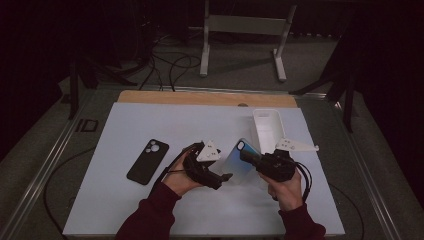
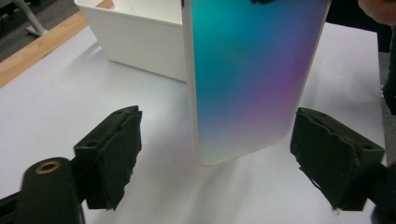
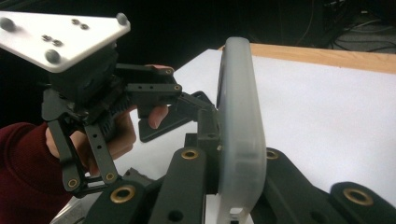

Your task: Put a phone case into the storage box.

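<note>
A phone (image 1: 239, 159) with a blue-to-purple back and a frosted white rim is held tilted above the white table sheet (image 1: 150, 120). My right gripper (image 1: 248, 156) is shut on its upper end; in the right gripper view the phone (image 3: 238, 126) stands edge-on between the jaws. My left gripper (image 1: 226, 175) is open. Its two black pads (image 2: 109, 154) stand apart on either side of the phone's lower end (image 2: 252, 79), not touching it. A black phone case (image 1: 148, 161) lies flat at the table's left.
A white rectangular bin (image 1: 267, 129) stands at the back right, just behind the phone, and it also appears in the left gripper view (image 2: 140, 42). A wooden strip (image 1: 205, 97) runs along the far edge. Cables and a white stand lie on the floor beyond.
</note>
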Available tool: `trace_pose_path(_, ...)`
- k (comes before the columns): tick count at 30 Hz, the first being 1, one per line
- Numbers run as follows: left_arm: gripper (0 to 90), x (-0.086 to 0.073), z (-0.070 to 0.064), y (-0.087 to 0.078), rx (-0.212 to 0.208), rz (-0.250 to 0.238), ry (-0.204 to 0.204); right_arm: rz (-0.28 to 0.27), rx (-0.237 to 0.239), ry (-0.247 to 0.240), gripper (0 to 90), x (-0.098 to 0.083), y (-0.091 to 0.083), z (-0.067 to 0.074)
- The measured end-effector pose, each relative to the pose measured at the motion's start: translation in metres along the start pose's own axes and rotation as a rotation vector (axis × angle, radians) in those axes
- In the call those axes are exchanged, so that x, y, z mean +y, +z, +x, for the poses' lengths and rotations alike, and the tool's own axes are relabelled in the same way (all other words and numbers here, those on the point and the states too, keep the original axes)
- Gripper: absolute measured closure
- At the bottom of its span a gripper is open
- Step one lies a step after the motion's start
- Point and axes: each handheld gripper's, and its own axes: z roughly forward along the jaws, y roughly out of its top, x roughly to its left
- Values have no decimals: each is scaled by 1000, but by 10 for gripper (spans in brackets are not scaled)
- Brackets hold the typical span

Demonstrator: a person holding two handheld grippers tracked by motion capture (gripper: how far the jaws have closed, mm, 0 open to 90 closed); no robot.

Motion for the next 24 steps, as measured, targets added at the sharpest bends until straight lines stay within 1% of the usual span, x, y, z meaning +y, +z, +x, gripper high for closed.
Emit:
trace_pose_path(1,152,-1,0,-1,-8,0,-3,-2,0,-4,873,1,0,0)
trace_pose_path(2,149,-1,1,-1,-8,0,-2,-2,3,-9,873,2,0,1)
trace_pose_path(5,111,-2,1,-1,-37,-1,-10,-6,15,-16,873,3,0,3)
trace_pose_path(7,103,-2,0,-1,-47,-3,-14,-8,25,-30,873,4,0,4)
trace_pose_path(8,104,-1,0,-1,-55,-6,-19,-5,39,-37,873,5,1,5)
trace_pose_path(10,103,-1,1,-1,-79,-5,-35,-6,54,-51,873,5,1,7)
trace_pose_path(11,98,-1,1,-1,-102,-7,-39,-7,63,-57,873,5,1,8)
trace_pose_path(12,98,-1,0,-1,-109,-7,-35,-11,79,-60,873,6,2,9)
trace_pose_path(14,101,-1,-1,-1,-119,-8,-28,-9,88,-75,873,6,2,10)
trace_pose_path(19,108,-1,-2,0,-140,-15,-28,-24,124,-76,872,6,2,11)
trace_pose_path(22,136,-1,-2,0,-162,-28,-27,-28,145,-82,872,7,2,11)
trace_pose_path(24,155,-1,-3,-1,-184,-38,-27,-32,160,-86,873,7,3,12)
